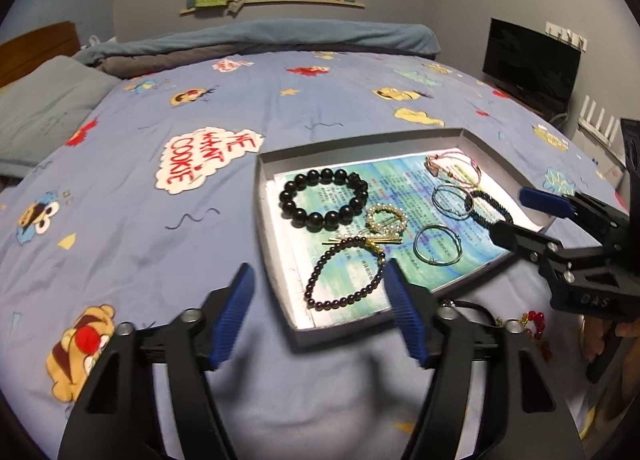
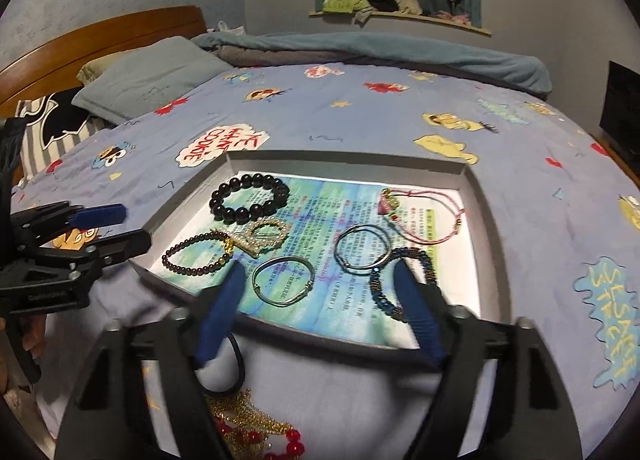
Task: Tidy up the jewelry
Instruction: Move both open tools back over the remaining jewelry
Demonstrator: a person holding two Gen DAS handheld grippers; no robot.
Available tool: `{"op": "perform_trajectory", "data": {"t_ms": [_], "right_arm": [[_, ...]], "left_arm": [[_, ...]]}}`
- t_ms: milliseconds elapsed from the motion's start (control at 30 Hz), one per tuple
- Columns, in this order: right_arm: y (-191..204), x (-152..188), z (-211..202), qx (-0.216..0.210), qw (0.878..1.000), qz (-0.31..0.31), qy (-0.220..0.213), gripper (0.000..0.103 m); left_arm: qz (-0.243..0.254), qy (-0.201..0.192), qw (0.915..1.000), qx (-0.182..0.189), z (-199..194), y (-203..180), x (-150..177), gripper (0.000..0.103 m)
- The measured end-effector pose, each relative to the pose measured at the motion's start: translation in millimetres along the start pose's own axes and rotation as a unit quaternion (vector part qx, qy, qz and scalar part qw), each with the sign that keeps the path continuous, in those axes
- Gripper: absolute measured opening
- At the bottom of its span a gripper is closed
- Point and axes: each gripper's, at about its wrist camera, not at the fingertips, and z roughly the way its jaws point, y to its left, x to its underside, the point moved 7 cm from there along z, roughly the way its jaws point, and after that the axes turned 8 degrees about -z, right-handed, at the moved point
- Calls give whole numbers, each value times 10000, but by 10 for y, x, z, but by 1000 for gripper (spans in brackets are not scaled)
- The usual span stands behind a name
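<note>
Both sets of jaws spread wide, gripping nothing: left gripper (image 1: 318,302) poised over the near left corner of the shallow white box (image 1: 267,195), right gripper (image 2: 318,300) over the box's near edge. On the far left, a grey pillow (image 1: 38,115) and a cartoon-print bedspread (image 1: 160,227) under everything. Inside the box, on a blue-green printed sheet (image 2: 320,199), from left to right in the right wrist view: a dark purple bead bracelet (image 2: 192,256) touching a pearl-studded brooch (image 2: 264,236); behind them a large black bead bracelet (image 2: 250,197); a silver bangle (image 2: 284,280) near the front edge; a thin wire hoop (image 2: 362,248) just beside a dark blue woven bracelet (image 2: 400,284); and a pink cord bracelet (image 2: 424,211) toward the back right corner. Outside the box, on the bedspread close to the right gripper: a black hair tie (image 2: 236,364), with gold chain and red beads (image 2: 256,432) in a tangled heap below it.
</note>
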Motion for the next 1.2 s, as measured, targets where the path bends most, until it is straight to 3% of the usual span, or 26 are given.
{"op": "perform_trajectory", "data": {"t_ms": [167,400,667,1000,1200], "right_arm": [[-29,-58,-201,201,9997,49,-101,97],[-106,-89,-544,524,9984,87,-198,97],[-142,121,-882,485,9985,153,-224,97],[-74,626,-849,316,9994,109,-42,97],[75,864,-710,229,9993,-265,90,97]], "left_arm": [[-130,-138,9997,-164,-215,3,-69,91],[-106,-353,9991,-226,-593,-55,-88,95],[-93,-398,9991,-77,-846,-223,142,95],[-114,-169,9997,-117,-608,-220,529,95],[-175,14,9998,-89,-415,-192,641,95]]}}
